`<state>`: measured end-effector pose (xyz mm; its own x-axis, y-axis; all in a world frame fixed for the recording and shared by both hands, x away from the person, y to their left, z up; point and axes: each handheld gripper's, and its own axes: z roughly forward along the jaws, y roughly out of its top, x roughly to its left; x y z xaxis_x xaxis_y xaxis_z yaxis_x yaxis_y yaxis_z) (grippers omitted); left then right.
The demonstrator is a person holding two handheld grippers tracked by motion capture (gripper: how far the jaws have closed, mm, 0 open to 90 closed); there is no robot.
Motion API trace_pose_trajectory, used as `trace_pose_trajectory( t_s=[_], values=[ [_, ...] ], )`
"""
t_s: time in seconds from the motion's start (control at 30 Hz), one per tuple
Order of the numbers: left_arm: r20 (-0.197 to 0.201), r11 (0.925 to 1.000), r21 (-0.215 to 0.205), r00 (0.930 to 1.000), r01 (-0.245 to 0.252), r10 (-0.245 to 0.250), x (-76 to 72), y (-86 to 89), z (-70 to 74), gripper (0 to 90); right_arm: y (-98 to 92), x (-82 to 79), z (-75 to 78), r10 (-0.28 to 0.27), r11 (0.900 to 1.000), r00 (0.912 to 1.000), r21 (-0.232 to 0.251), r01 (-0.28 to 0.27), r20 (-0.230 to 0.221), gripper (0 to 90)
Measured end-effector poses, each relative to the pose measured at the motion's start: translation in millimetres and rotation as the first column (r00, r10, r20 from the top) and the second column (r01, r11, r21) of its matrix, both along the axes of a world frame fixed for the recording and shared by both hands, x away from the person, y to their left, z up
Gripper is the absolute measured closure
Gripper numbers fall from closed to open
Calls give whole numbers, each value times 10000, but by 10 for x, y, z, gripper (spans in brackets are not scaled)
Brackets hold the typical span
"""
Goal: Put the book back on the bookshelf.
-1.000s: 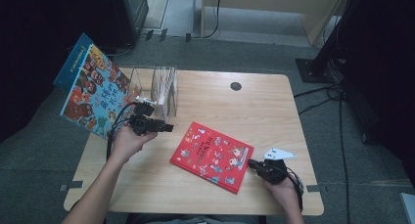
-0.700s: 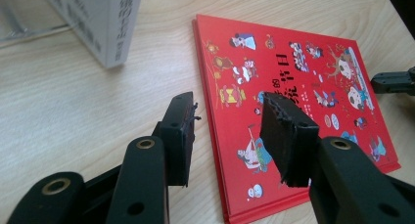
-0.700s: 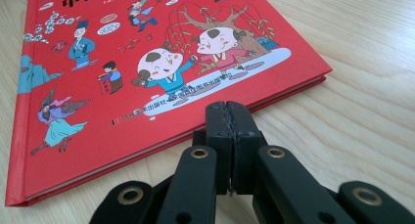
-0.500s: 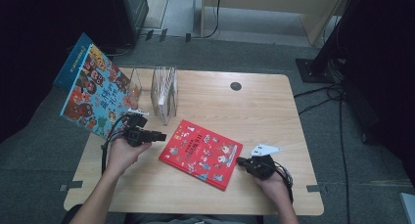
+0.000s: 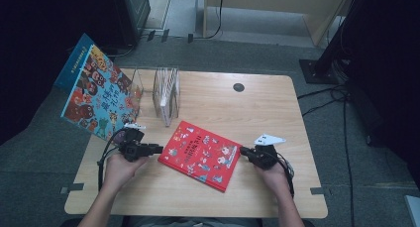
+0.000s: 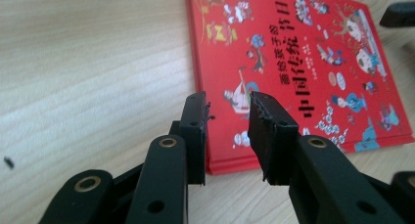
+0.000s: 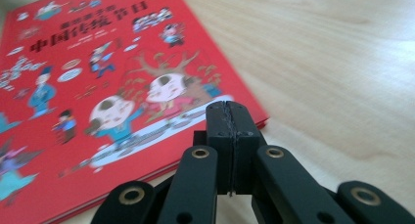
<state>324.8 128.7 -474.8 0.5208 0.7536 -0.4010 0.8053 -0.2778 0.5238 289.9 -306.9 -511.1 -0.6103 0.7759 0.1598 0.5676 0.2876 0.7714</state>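
A red picture book (image 5: 200,155) lies flat in the middle of the wooden table (image 5: 277,108). My left gripper (image 5: 157,148) points at its left edge. In the left gripper view the red book (image 6: 293,53) runs under the left gripper (image 6: 227,114), whose jaws have just been closing and stand a finger-width apart with nothing pressed between them. My right gripper (image 5: 243,150) is at the book's right edge. In the right gripper view the right gripper (image 7: 230,117) has its jaws shut together on nothing, tips at the rim of the red book (image 7: 98,77).
A large blue picture book (image 5: 96,95) leans at the table's far left corner. Beside it stands a clear acrylic rack (image 5: 166,90) with thin books in it. A dark round hole (image 5: 238,87) sits near the far edge. Bare wood spreads to the right.
My left hand came down toward the near side and up to the red book's left edge, jaws narrower. My right hand moved left with the book, which slid slightly left.
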Motion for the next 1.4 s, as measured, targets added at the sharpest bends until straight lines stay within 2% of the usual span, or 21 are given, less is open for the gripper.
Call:
trace_pose_trajectory(
  t_s=[0.07,0.17,0.33,0.43,0.53,0.6,0.7,0.77,0.87,1.03,1.3,1.37,1.4],
  values=[
    [-82,9999,-46,9999,-99,99,-36,16,-15,695,-10,32,-6,-127,9999,9999,59,126,95,900],
    [-222,9995,-293,9997,-124,118,-101,27,-31,704,-22,100,5,-270,9996,9996,70,271,-93,900],
    [-15,9999,56,9999,-146,146,-228,-11,-35,730,-39,193,-20,-386,9993,9992,-22,386,41,900],
    [-122,9998,75,9997,-201,202,-267,-24,-62,739,-51,224,-24,-466,9989,9988,59,465,151,900],
    [-235,9998,162,9997,-79,82,-299,-44,-111,762,-51,290,-9,-520,9986,9985,92,521,-163,897],
    [-324,9999,132,9995,-10,14,-322,-66,-134,769,-35,325,-22,-506,9987,9987,72,507,-66,898],
    [-402,9995,301,9991,114,-102,-348,-122,-185,769,-4,365,-56,-438,9990,9990,-70,438,-1,892],
    [-393,9993,332,9991,174,-161,-353,-144,-212,770,17,394,-64,-429,9989,9989,-207,425,-201,892],
    [-339,9995,281,9993,143,-133,-342,-148,-215,771,26,417,-72,-384,9992,9989,-153,381,-251,893],
    [-42,9994,345,10000,48,-46,-307,-173,-225,769,12,397,-83,-394,9992,9983,-137,388,-432,893],
    [-50,9996,265,10000,23,-22,-199,-268,-265,754,9,298,-84,-291,9991,9984,-317,276,-483,892],
    [-206,9999,24,9997,145,-144,-170,-299,-276,753,7,258,-91,-210,9992,9992,-361,198,-352,892],
    [-153,9998,77,9998,159,-158,-162,-325,-274,752,7,241,-91,-213,9992,9991,-343,201,-376,892]
  ],
)
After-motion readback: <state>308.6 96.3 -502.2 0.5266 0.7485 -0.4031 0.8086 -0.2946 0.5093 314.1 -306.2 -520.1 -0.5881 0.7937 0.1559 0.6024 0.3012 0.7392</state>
